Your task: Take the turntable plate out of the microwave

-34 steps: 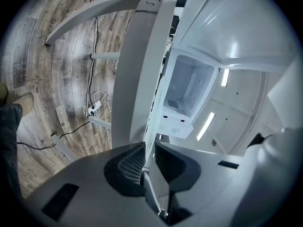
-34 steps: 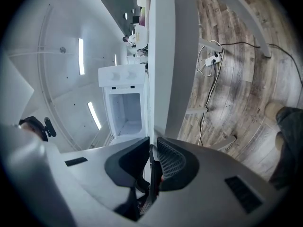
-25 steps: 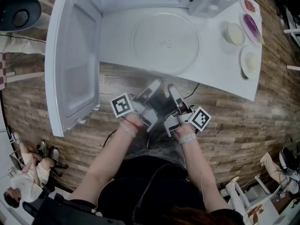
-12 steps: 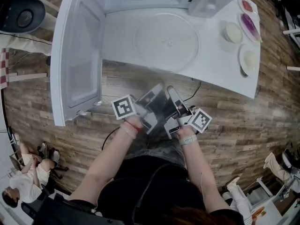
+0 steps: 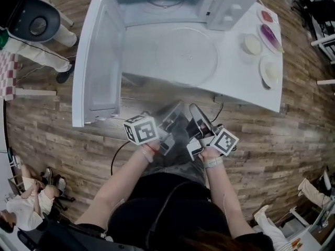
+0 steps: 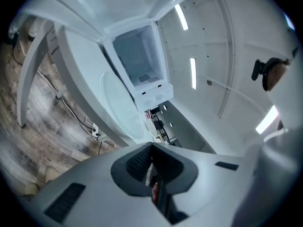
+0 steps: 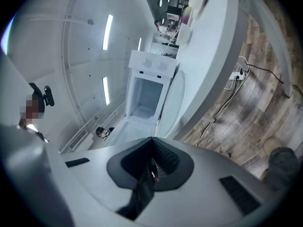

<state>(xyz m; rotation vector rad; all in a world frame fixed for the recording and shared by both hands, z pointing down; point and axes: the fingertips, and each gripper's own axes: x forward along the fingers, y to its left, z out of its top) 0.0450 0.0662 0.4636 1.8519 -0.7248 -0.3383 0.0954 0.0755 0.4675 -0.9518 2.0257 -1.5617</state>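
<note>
1. A wood-plank floor (image 5: pixel 293 135) lies under the person's hands. Beyond it, a white table (image 5: pixel 246 85) carries the microwave (image 5: pixel 214 4).
2. The left gripper (image 5: pixel 176 107) and right gripper (image 5: pixel 194 109) are held side by side, short of the table edge in front of the microwave. They are roughly level and point toward it. Each has just closed its jaws fully, with nothing between them.
3. One clear turntable plate (image 5: pixel 186 55) lies flat on the table directly in front of the microwave. The microwave's single door (image 5: pixel 99 72) stands swung open at the left.
4. Four small dishes (image 5: pixel 252 44) sit on the table to the right of the microwave's front.
</note>
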